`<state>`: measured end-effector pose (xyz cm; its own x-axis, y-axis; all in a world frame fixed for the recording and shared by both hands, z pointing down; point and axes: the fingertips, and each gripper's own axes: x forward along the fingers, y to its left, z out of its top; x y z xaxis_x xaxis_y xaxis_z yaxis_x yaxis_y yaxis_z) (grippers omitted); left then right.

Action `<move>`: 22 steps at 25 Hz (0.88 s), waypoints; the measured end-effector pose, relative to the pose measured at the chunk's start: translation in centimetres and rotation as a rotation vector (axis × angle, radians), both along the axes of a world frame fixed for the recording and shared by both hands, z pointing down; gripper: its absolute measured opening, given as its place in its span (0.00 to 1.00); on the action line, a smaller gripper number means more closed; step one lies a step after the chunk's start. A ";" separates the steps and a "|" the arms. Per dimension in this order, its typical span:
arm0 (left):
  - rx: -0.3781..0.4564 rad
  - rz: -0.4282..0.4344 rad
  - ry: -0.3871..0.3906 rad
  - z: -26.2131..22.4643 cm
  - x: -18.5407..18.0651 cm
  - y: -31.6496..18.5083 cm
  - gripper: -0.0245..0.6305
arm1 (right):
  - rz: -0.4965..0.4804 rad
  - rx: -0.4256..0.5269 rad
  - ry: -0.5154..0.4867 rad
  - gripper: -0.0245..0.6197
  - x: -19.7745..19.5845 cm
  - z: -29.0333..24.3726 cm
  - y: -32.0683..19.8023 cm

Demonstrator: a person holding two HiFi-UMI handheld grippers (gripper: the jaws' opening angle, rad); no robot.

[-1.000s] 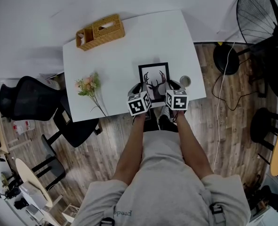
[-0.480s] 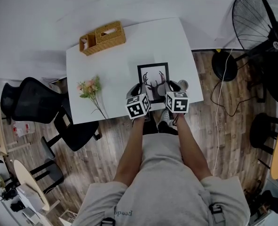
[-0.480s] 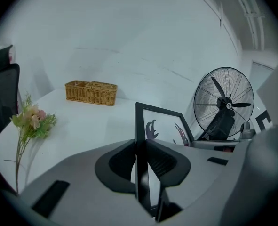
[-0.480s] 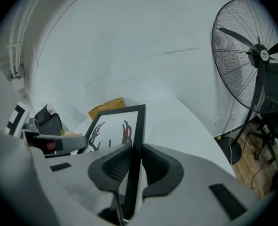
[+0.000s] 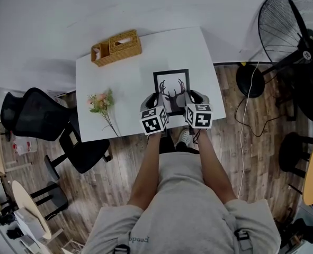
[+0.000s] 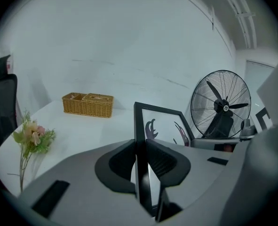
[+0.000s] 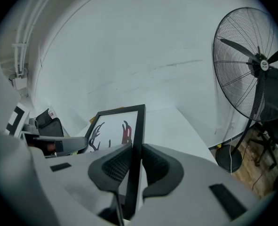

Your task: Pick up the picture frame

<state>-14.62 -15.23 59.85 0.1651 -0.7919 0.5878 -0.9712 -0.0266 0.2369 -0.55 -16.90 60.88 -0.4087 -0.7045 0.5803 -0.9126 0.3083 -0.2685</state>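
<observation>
While the black rectangular deer-print picture frame (image 5: 171,90) is clamped by left gripper (image 6: 141,157) and right gripper (image 7: 135,161), something white is seen inside the wicker basket (image 5: 117,48).

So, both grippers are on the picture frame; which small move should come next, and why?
Probably lift both grippers straight up together, evenly. The left gripper is shut on the left edge of the picture frame and the right gripper on its right edge, so uneven motion could tilt it.
</observation>
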 end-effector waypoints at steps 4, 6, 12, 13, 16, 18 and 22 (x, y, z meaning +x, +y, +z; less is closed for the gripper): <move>0.017 -0.007 -0.003 -1.1 -0.1 -0.3 0.17 | -0.002 0.021 -0.007 0.15 -0.1 -1.1 -0.3; 0.038 -0.004 -0.004 -1.9 -0.1 -0.4 0.17 | -0.005 0.040 -0.011 0.15 -0.1 -1.9 -0.5; 0.094 -0.008 -0.016 -4.6 -0.5 -0.8 0.17 | -0.016 0.104 -0.018 0.15 -0.6 -4.6 -1.0; 0.103 -0.004 -0.022 -5.0 -0.5 -0.9 0.17 | -0.017 0.114 -0.019 0.15 -0.6 -5.0 -1.2; 0.126 0.006 -0.038 -6.2 -0.7 -1.3 0.17 | -0.021 0.143 -0.022 0.15 -0.8 -6.2 -1.7; 0.144 0.007 -0.044 -7.2 -0.8 -1.6 0.17 | -0.025 0.159 -0.027 0.15 -1.0 -7.1 -1.9; 0.178 0.016 -0.049 -9.0 -0.9 -2.1 0.17 | -0.023 0.189 -0.037 0.15 -1.1 -8.6 -2.4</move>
